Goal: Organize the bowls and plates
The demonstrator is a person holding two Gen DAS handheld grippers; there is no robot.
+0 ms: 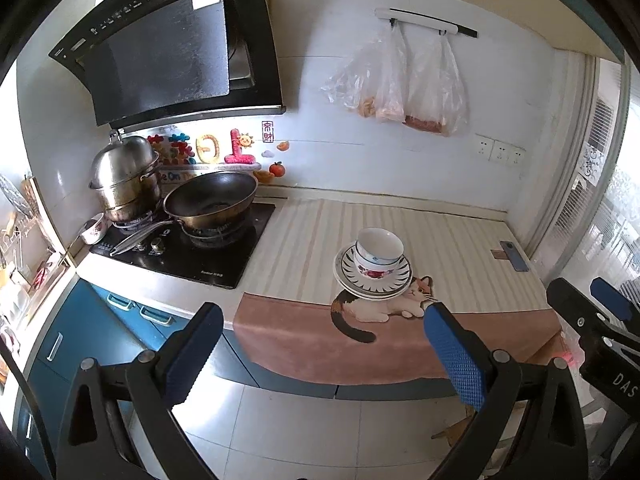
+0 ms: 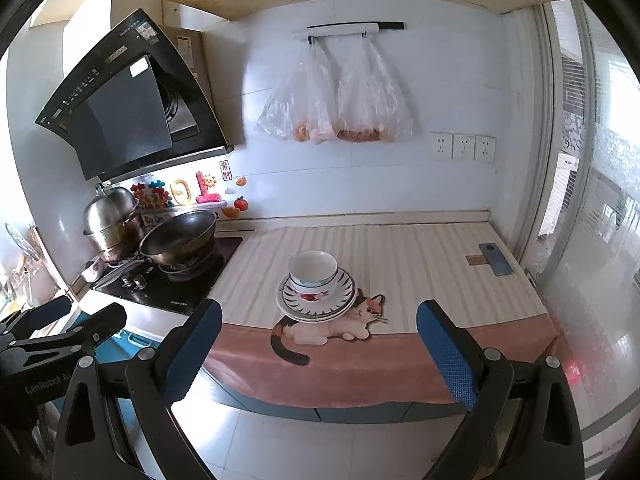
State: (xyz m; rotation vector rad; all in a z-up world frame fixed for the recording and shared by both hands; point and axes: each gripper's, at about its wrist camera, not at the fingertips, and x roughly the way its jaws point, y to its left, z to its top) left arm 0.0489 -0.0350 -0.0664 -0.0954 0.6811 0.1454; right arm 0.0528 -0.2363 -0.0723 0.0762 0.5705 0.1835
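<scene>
Both tongs, left and right, released; "GenRobot" lettering on left body.

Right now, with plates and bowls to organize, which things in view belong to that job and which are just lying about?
Belong to the job:
white floral ceramic bowl, stacked on top
stack of striped-rim white plates beneath it

Just lying about:
dark metal wok
stainless steel steamer pot
dark rectangular phone
clear plastic bags hanging on the wall
small floral bowl beside the stove

Bowl on stacked plates, on mat, stove left, phone right
</scene>
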